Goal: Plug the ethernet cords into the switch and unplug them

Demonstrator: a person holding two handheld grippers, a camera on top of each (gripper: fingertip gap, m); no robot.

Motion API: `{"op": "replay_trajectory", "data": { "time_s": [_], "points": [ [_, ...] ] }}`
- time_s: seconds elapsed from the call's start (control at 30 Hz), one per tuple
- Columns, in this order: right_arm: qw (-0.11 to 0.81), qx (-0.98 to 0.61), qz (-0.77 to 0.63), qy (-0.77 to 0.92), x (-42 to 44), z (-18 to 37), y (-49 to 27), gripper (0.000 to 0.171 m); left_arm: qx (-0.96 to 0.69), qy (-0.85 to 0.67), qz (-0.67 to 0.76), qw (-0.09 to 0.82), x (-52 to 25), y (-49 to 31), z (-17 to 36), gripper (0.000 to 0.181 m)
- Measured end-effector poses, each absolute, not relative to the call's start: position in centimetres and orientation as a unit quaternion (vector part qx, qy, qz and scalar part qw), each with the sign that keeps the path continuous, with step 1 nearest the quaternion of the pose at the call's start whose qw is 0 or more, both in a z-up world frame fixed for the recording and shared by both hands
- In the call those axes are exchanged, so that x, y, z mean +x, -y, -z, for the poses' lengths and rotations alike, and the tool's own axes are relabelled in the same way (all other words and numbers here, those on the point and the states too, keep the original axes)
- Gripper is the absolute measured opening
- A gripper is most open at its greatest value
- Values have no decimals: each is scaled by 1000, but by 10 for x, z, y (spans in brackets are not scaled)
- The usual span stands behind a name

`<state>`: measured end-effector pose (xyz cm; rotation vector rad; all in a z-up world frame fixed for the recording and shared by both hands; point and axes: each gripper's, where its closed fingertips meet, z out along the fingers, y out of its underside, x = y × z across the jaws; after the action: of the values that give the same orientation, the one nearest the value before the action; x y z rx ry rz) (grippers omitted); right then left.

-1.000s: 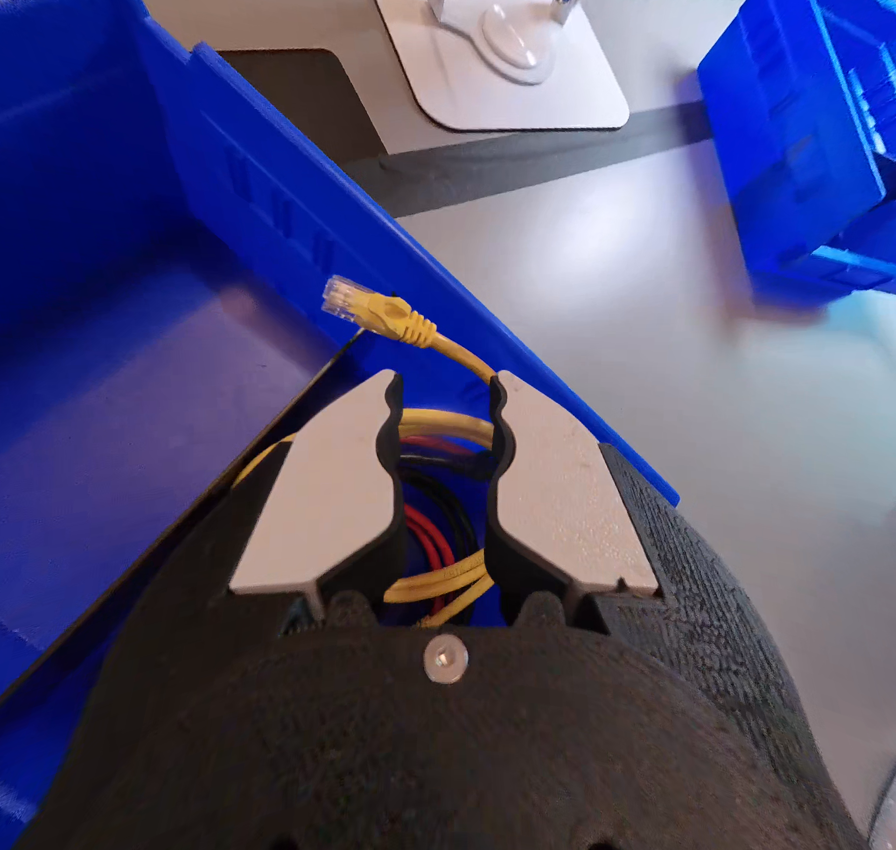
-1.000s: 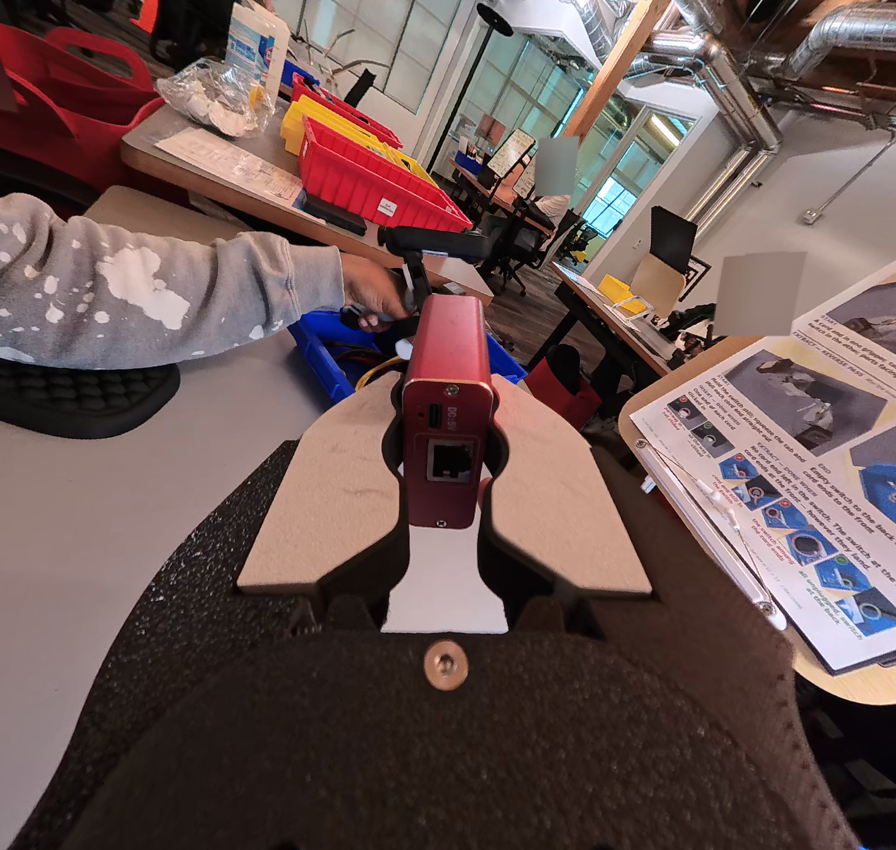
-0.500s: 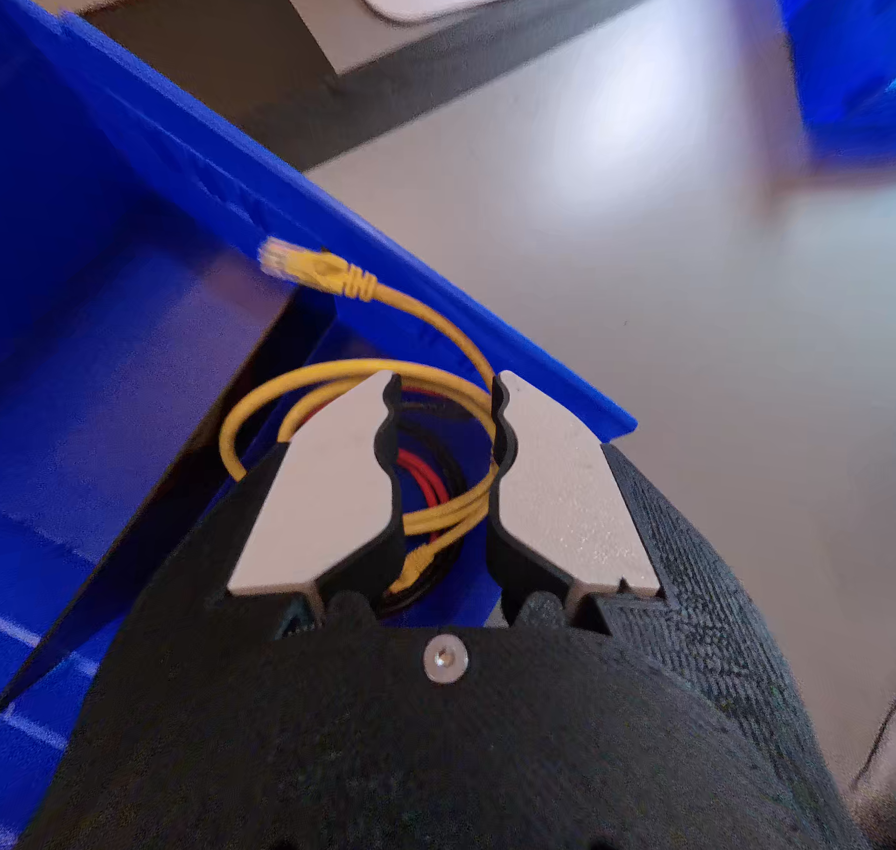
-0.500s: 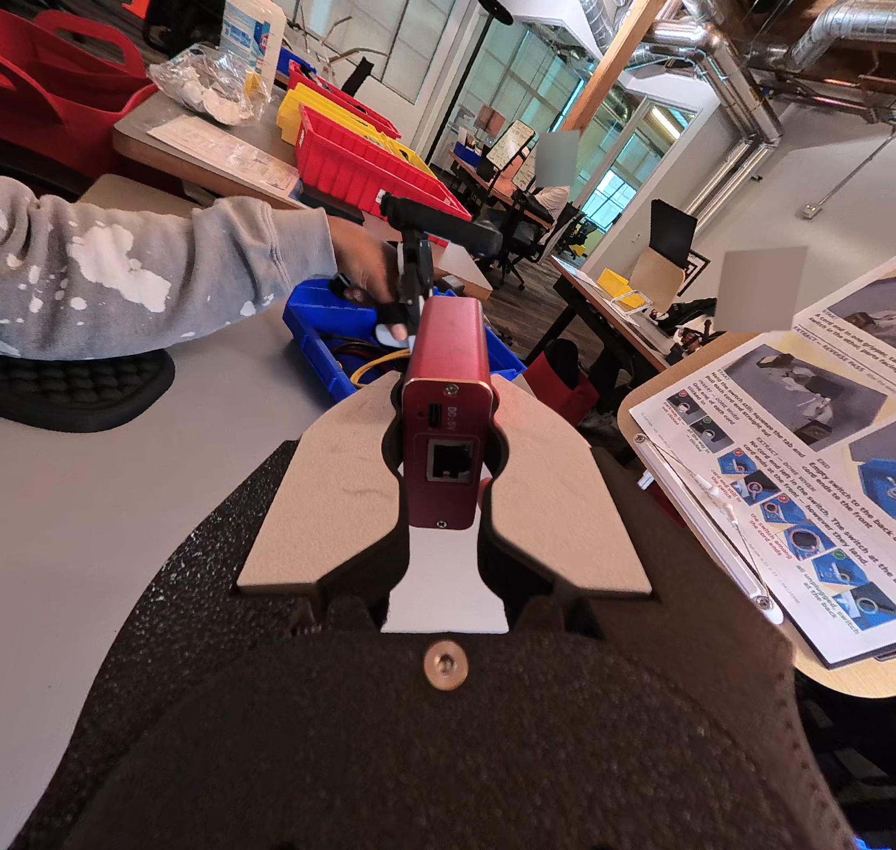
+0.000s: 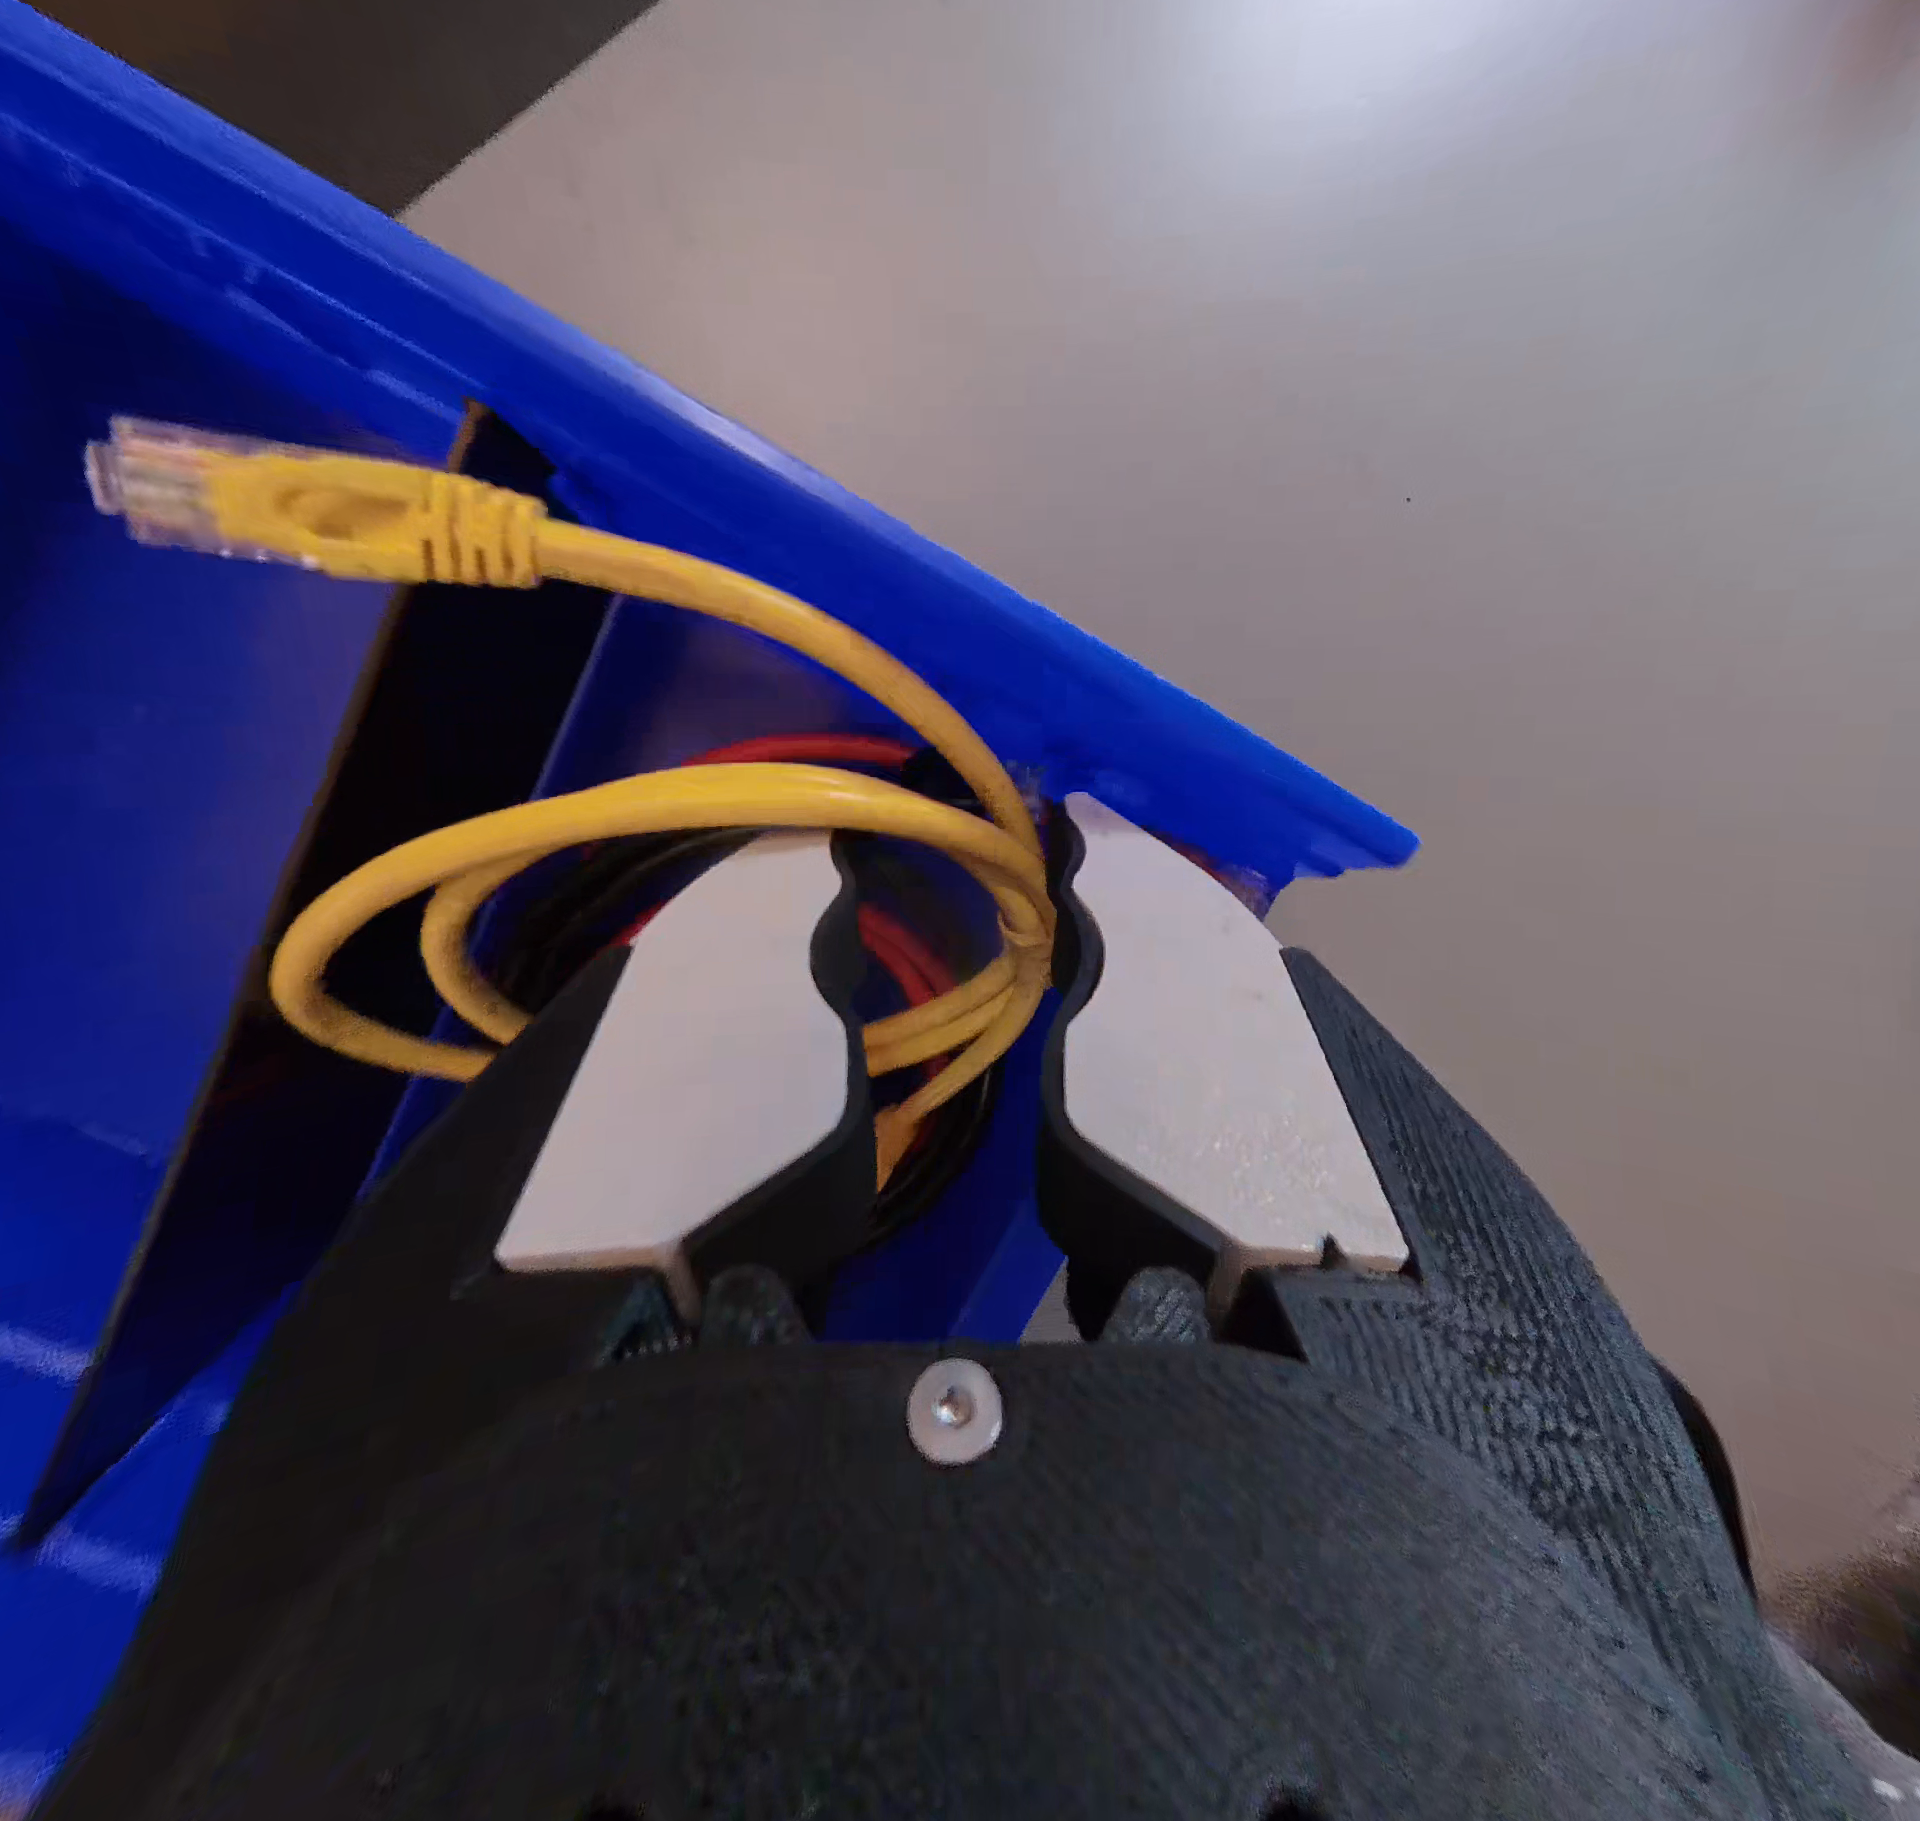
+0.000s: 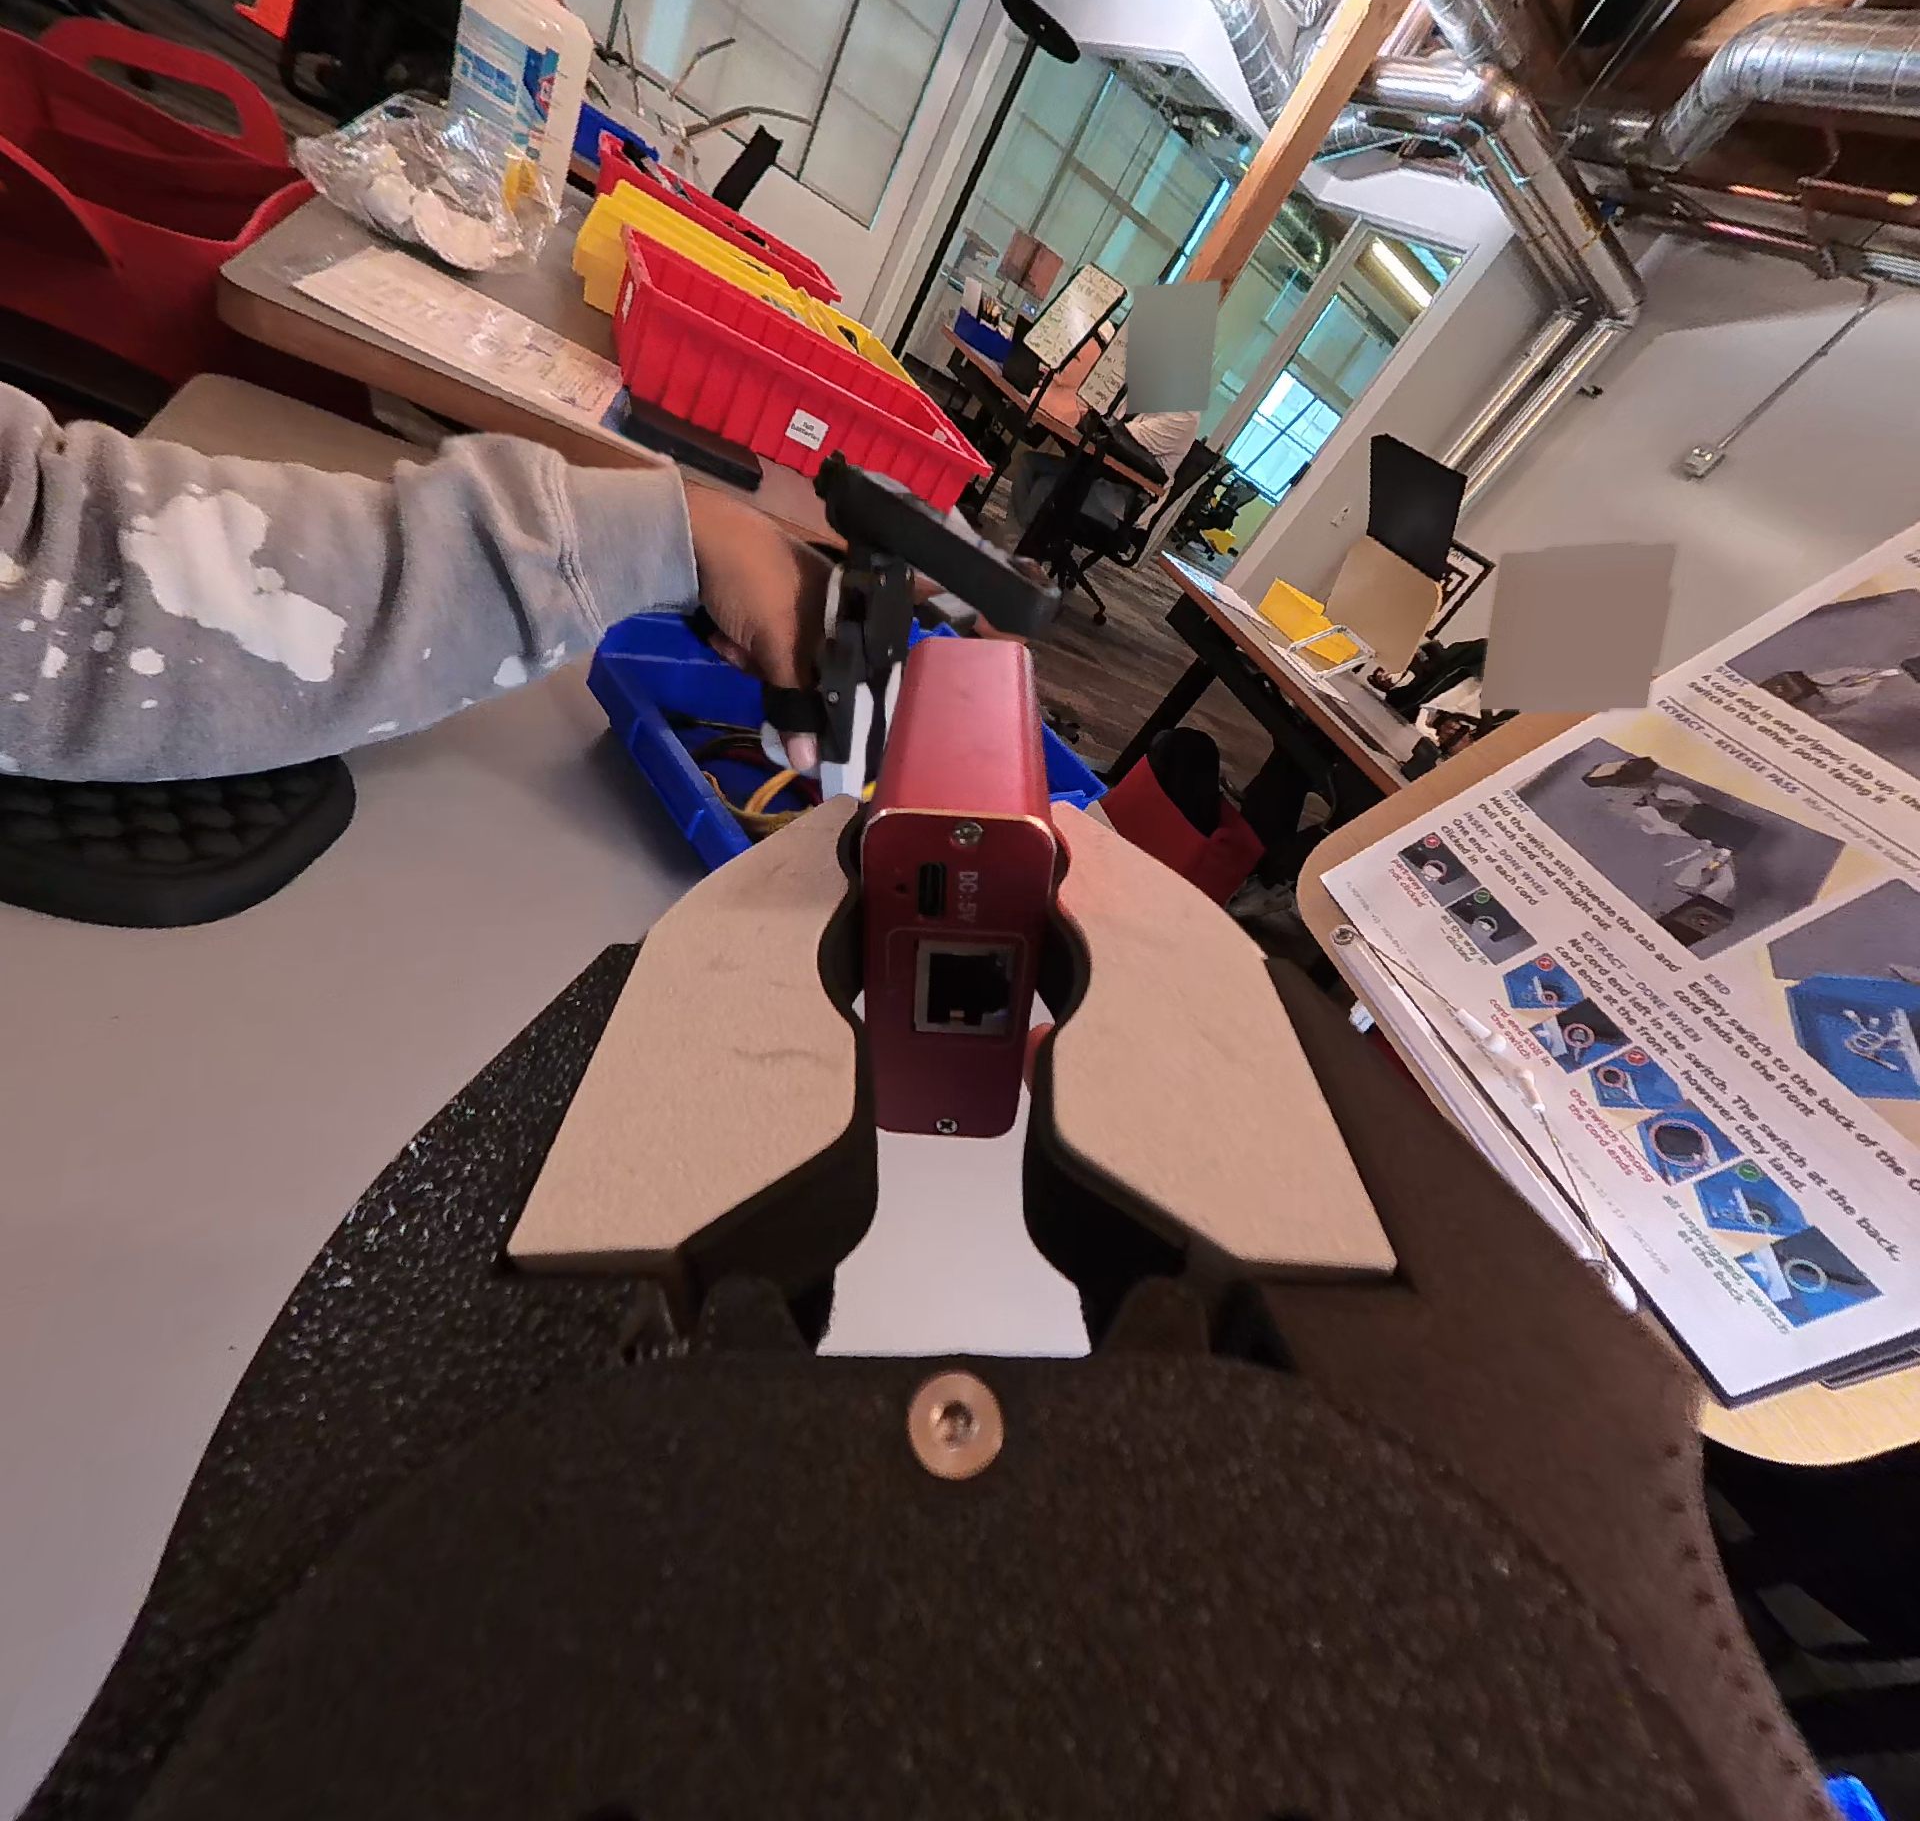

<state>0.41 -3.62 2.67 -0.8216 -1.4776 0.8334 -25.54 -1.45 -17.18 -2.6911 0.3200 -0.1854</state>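
Observation:
In the left wrist view my left gripper [image 5: 951,836] is open and low over a blue bin [image 5: 727,524]. A coiled yellow ethernet cord [image 5: 727,795] runs through the gap between the fingers, against the inner side of the right finger. Its clear-tipped plug [image 5: 312,514] sticks out to the upper left. Red and black cords [image 5: 914,950] lie under it. In the right wrist view my right gripper [image 6: 956,826] is shut on a red switch [image 6: 956,940], held upright with one port facing the camera. The left gripper [image 6: 862,670] shows beyond it, over the blue bin [image 6: 665,732].
A black divider [image 5: 343,888] splits the bin. A person's grey sleeve [image 6: 312,587] reaches across the grey table [image 6: 260,1096]. A black mat [image 6: 156,857] lies at the left. An instruction sheet [image 6: 1662,992] lies at the right. Red and yellow bins [image 6: 769,369] stand on a farther table.
My left gripper has moved down and closer into the bin, so the yellow coil now sits between its open fingers. My right gripper holds the switch almost still.

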Motion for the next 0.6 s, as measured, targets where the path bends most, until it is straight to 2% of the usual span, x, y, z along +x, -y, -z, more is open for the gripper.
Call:
{"op": "replay_trajectory", "data": {
  "time_s": [0.03, 0.23, 0.33, 0.6],
  "points": [
    [589, -353, -358, 633, 5, -28, 35, 28, -968, -123, 45, 216, -258, 17, 164, 33],
    [600, -359, -360, 618, 13, -34, 27, 28, -939, -207, -109, 251, -263, 25, 106, 18],
    [603, -363, -363, 611, 17, -36, 22, 28, -924, -271, -178, 204, -273, 36, 95, 12],
    [611, -365, -377, 593, 26, -45, 16, 28, -883, -436, -168, 44, -285, 106, 147, 13]
  ]
}}
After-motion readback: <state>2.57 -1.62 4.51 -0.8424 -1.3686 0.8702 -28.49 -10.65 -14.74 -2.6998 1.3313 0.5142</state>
